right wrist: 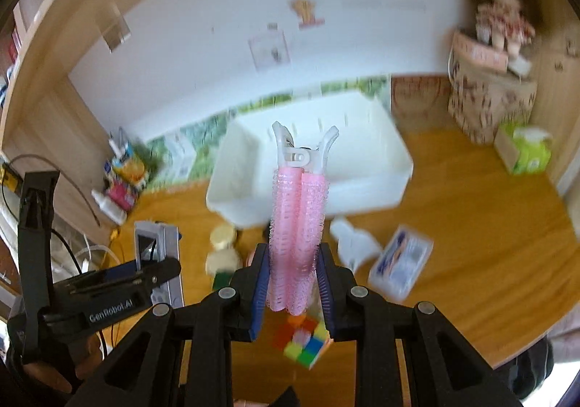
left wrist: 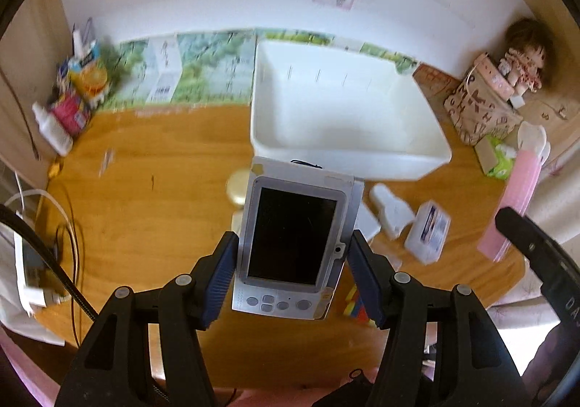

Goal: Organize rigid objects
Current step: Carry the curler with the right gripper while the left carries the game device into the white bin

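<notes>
Holding a gray gadget [left wrist: 290,243] in the left hand-held gripper [left wrist: 291,274] and a pink hair clip [right wrist: 297,225] in the right hand-held gripper [right wrist: 293,283], both look ready to drop into the white bin [left wrist: 431,149] near the counter's back edge.

I note a silver device [left wrist: 293,247], a pink roller clip [right wrist: 297,225], a white bin [left wrist: 340,116] and a multicoloured cube [right wrist: 304,341].

My path to white bin [left wrist: 348,153]: open above. Obstacles below: cube [right wrist: 304,341], clear box [right wrist: 400,262], cream jar [right wrist: 223,236].
</notes>
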Available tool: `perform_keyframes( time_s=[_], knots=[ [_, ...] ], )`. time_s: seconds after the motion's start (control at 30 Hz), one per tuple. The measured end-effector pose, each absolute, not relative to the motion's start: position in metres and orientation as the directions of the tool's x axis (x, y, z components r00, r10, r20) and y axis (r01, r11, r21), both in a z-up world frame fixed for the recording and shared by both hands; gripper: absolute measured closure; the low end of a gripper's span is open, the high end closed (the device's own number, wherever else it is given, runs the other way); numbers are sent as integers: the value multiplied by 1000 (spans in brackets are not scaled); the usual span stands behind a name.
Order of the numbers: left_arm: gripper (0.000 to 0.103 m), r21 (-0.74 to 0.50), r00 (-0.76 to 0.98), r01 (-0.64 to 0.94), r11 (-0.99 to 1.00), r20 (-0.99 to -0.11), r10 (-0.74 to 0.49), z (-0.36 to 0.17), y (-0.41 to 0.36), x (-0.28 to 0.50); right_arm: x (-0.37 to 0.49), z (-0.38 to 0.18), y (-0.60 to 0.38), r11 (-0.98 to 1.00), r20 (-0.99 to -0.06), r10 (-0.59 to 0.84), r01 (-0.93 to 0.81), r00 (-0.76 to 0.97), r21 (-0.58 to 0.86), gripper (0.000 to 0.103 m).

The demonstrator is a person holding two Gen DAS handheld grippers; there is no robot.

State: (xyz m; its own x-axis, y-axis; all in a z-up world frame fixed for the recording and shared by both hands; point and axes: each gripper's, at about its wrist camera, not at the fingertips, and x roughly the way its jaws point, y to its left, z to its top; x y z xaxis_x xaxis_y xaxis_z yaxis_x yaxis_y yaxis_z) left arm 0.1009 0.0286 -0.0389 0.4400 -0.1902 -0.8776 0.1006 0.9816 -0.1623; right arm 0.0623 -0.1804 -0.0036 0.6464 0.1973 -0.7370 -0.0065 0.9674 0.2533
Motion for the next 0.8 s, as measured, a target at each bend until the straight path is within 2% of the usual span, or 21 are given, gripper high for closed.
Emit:
perform_keyframes(
  time_s=[0.3, 0.5, 0.8],
  knots=[
    [38, -139, 559, 103, 985, -811, -173, -10, 12, 147, 113, 16, -200, 966, -662, 194, -25, 724, 257, 77],
    [38, -146, 595, 94, 985, -785, -173, -12, 2, 181, 147, 10, -213, 969, -619, 193, -50, 761, 242, 77],
    [41, -152, 598, 75, 986, -784, -166, -43, -9, 228, 202, -25, -223, 969, -652, 217, -81, 727, 232, 77]
  ],
)
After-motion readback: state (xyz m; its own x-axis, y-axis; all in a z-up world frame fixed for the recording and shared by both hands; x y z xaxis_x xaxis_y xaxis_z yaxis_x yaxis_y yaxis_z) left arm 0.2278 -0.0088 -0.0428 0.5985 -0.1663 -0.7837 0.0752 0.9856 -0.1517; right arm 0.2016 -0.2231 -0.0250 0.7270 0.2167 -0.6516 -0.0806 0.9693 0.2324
